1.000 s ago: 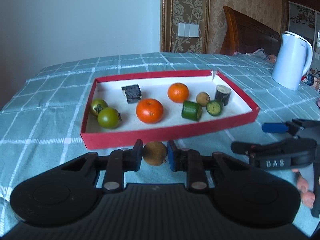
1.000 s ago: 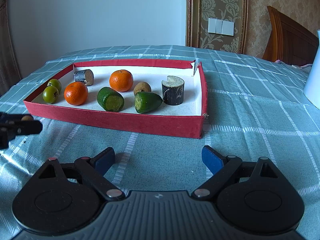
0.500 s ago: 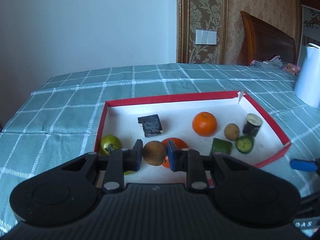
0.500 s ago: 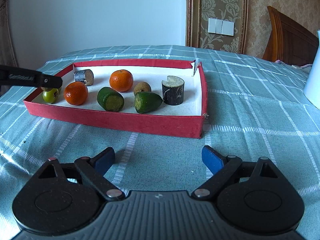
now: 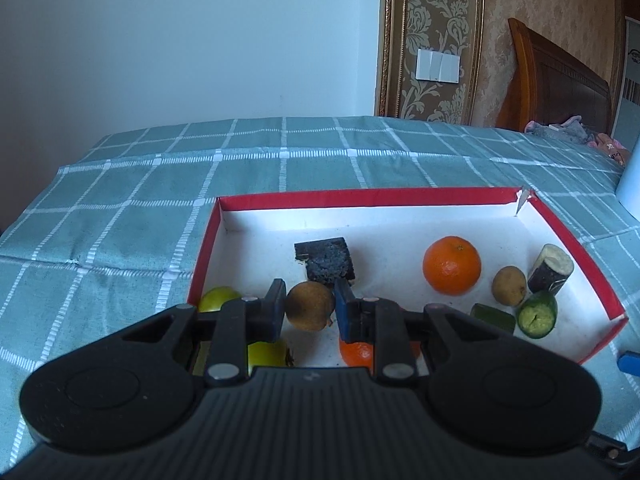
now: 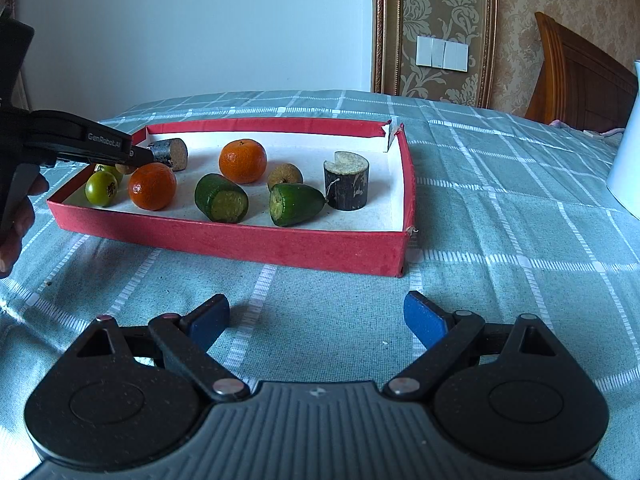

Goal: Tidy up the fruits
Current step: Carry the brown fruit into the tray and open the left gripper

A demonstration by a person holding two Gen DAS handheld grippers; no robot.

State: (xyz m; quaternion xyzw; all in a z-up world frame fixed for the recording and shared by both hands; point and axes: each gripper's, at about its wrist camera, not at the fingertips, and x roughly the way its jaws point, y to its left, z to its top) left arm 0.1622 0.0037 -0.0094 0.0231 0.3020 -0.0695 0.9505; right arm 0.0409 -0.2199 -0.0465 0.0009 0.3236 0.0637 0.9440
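Observation:
My left gripper (image 5: 310, 307) is shut on a small round brown fruit (image 5: 309, 306) and holds it over the left part of the red tray (image 5: 372, 197). From the right wrist view the left gripper (image 6: 132, 162) reaches in over the tray's left end (image 6: 224, 236). In the tray lie two oranges (image 6: 242, 161) (image 6: 152, 186), two green fruits (image 6: 101, 188), two cut green pieces (image 6: 221, 198) (image 6: 294, 204), another brown fruit (image 6: 285, 176) and dark cut stalk pieces (image 6: 346, 185) (image 6: 171, 154). My right gripper (image 6: 316, 322) stands open over the cloth in front of the tray.
A teal checked cloth (image 6: 500, 208) covers the table. A white kettle (image 6: 628, 152) stands at the right. A wooden headboard (image 6: 576, 80) and a wall with a light switch (image 6: 440, 53) lie behind. A hand (image 6: 14, 220) holds the left gripper's handle.
My left gripper has carried the brown fruit forward from in front of the tray's near wall to over the tray's inside. The right gripper has stayed still and open.

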